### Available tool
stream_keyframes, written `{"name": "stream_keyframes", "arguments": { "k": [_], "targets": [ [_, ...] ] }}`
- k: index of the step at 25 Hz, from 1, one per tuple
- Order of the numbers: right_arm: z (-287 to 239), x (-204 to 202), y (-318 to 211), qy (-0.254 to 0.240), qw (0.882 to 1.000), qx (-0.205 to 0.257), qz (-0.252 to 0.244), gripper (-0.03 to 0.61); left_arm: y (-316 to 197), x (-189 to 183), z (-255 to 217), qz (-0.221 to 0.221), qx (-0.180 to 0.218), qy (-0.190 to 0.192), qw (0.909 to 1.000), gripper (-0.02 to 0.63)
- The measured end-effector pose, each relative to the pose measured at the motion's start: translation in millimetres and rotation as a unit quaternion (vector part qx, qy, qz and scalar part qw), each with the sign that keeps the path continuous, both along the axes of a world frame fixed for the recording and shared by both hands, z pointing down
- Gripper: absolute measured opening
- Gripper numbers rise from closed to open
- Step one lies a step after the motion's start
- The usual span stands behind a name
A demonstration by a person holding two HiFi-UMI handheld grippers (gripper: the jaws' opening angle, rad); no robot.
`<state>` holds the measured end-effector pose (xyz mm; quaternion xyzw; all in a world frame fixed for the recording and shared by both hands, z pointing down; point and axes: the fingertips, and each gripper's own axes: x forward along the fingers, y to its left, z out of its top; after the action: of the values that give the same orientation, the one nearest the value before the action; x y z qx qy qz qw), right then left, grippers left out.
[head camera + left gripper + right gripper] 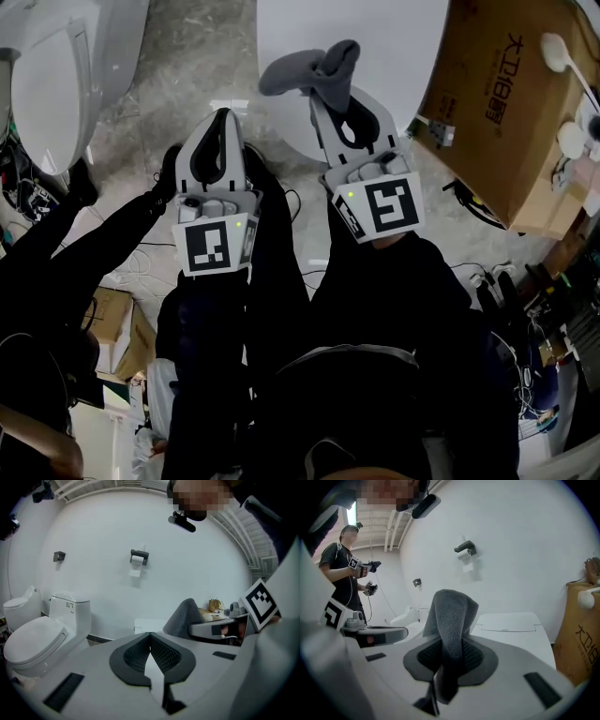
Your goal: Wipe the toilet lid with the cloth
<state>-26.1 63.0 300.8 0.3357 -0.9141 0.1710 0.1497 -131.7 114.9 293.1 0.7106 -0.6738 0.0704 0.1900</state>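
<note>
— Nearest, the white, grey-padded left tongs [150, 637] are seen closed on nothing. What is held opposite?
— Over the broad white toilet lid [394, 47], the soft grey terry cloth [452, 611] is pinched mid-fold by the right tongs [449, 656]; judged light, limp, unslippery.

The right gripper [330, 101], with the cloth [314, 73] between its jaws, sits over the near edge of the toilet lid [375, 37]. The left gripper [222, 117] lies just beside it on the left, over the floor [187, 66]. A second toilet [56, 84] stands further left, and a cardboard box [506, 103] stands just right of the lid.
</note>
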Motion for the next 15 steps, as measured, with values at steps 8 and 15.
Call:
{"name": "stream_keyframes", "arguments": {
  "k": [8, 15],
  "targets": [
    [3.1, 2.9, 3.9, 0.002, 1.0, 0.001, 0.003, 0.069, 2.1, 2.5, 5.1, -0.002, -0.001, 0.005, 1.0, 0.015],
    [4.6, 5.4, 8.6, 0.0, 1.0, -0.005, 0.007, 0.069, 5.2, 6.3, 9.2, 0.0, -0.005, 0.009, 0.9999, 0.015]
  ]
}}
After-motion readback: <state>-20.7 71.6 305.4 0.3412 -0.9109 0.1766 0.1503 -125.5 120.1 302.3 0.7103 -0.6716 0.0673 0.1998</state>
